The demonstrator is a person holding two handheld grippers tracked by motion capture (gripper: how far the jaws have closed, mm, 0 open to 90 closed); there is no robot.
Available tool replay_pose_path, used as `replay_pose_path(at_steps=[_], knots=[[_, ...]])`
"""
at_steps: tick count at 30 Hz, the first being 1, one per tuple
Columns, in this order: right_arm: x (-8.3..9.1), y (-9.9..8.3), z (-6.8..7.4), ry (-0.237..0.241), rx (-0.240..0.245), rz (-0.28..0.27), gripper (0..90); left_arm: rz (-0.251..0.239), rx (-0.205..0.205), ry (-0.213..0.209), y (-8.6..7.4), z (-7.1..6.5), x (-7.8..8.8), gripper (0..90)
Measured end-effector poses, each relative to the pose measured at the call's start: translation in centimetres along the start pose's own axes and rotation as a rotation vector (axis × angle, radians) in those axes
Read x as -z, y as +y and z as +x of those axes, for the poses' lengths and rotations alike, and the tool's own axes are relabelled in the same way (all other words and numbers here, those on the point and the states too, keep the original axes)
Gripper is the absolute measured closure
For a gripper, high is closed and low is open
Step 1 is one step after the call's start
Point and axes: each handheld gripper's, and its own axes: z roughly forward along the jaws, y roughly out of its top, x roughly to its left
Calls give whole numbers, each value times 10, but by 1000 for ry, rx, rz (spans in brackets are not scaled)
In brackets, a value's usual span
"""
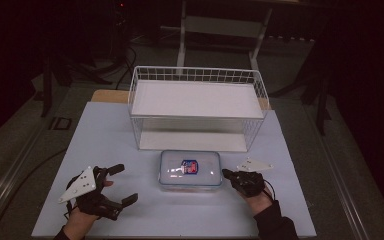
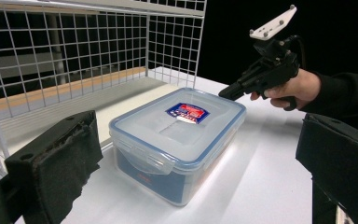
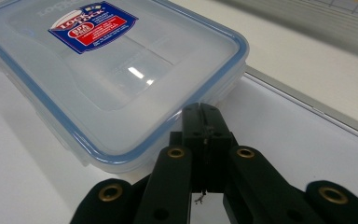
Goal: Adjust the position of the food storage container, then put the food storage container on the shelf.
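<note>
Two tools flanking container (image 1: 190, 169); right tool (image 1: 228, 174) closed, nearing right short end; left tool (image 1: 123, 184) open, waiting farther off.

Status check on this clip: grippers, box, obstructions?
Left gripper open, off the box's left. Right gripper shut, tips at the right edge of the lidded plastic food box. Wire basket directly behind box.

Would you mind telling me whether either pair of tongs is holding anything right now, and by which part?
Nothing is held. The right tongs are shut, empty, with their tips at the right end of the plastic container. The left tongs stand open, apart from it.
</note>
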Motion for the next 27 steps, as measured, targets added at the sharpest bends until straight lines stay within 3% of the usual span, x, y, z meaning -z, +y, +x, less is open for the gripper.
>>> replay_pose_path(at_steps=[5, 12, 18, 21, 22, 23, 25, 27], knots=[[1, 1, -1, -2, -3, -14, 895, 7, -1, 1, 0, 0, 0, 0], [16, 2, -2, -14, -21, -79, 760, 30, 5, -4, -1, -1, -3, 0], [31, 6, -1, 27, -26, -156, 449, 74, 35, -3, -1, -3, -11, 0], [35, 8, 2, 63, -19, -207, 255, 105, 42, 4, 7, -7, -15, 0], [37, 11, 5, 79, -2, -218, 138, 108, 35, 11, 10, -9, -16, 0], [38, 12, 6, 99, 2, -226, 139, 105, 30, 12, 13, -10, -16, 0], [41, 14, 9, 90, 7, -248, 131, 115, 30, 11, 21, -12, -18, 0], [44, 16, 13, 75, 51, -263, 122, 124, 20, 22, 28, -14, -19, 0]])
